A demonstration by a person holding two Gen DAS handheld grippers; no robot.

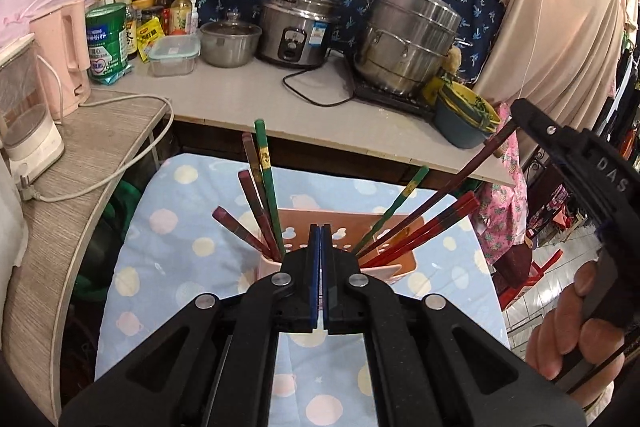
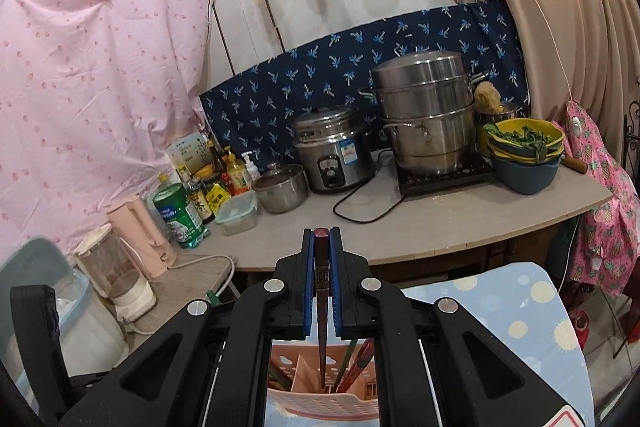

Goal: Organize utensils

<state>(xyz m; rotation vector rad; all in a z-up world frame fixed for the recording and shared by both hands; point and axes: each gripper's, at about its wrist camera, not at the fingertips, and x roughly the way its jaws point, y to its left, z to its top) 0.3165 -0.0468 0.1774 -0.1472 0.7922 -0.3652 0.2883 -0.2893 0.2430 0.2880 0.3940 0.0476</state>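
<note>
Right wrist view shows the right claw [image 2: 321, 235] pinching a dark chopstick [image 2: 322, 307] upright above the pink holder [image 2: 320, 403] beneath it, while the left claw [image 1: 320, 227], pressed shut and empty, hovers just before that holder.

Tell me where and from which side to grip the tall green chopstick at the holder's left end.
Grip the green chopstick on its bare upper end, coming from above. It stands nearly upright in the pink holder, rising above the dark red chopsticks crowded against its lower part.
</note>
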